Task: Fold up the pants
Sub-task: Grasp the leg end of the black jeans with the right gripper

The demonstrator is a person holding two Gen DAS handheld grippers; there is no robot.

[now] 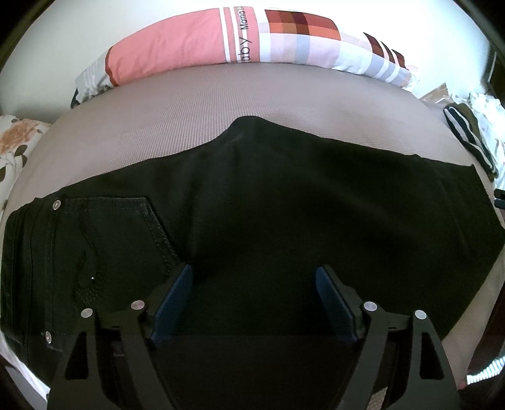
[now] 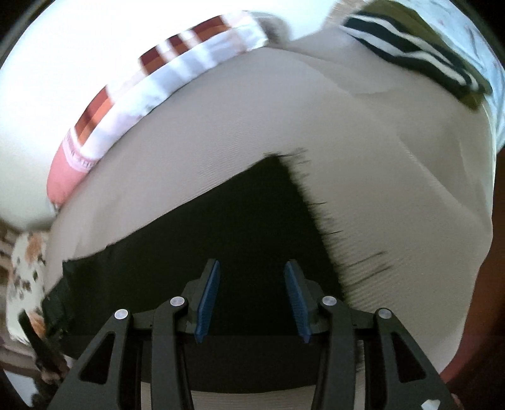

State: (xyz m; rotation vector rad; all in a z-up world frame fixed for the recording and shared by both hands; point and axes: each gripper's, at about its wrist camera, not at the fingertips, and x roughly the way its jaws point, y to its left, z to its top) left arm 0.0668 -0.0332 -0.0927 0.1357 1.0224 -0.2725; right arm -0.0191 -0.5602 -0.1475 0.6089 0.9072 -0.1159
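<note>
left tongs [image 1: 254, 271] spread wide, nothing gripped, hanging over black pants [image 1: 284, 202] | right tongs [image 2: 251, 266] part open, empty, above the pants' hem end [image 2: 252, 227] | pants lie flat across the tan bed [image 1: 189, 104], pocket at left | pink pillow [image 1: 176, 41] far | striped garment [image 1: 467, 135] far right

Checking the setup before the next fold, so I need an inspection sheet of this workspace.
Surface: taupe bed cover, flat.
Job's things: black pants lying flat, folded leg over leg, back pocket up, waist at picture left.
Clutter: pink patterned pillow behind; striped garment at the right edge; floral fabric at the left.
Grippers: left gripper open over the pants; right gripper open above the pants, nothing between its pads.
Cables: nothing seen.
Surroundings: pale wall.
</note>
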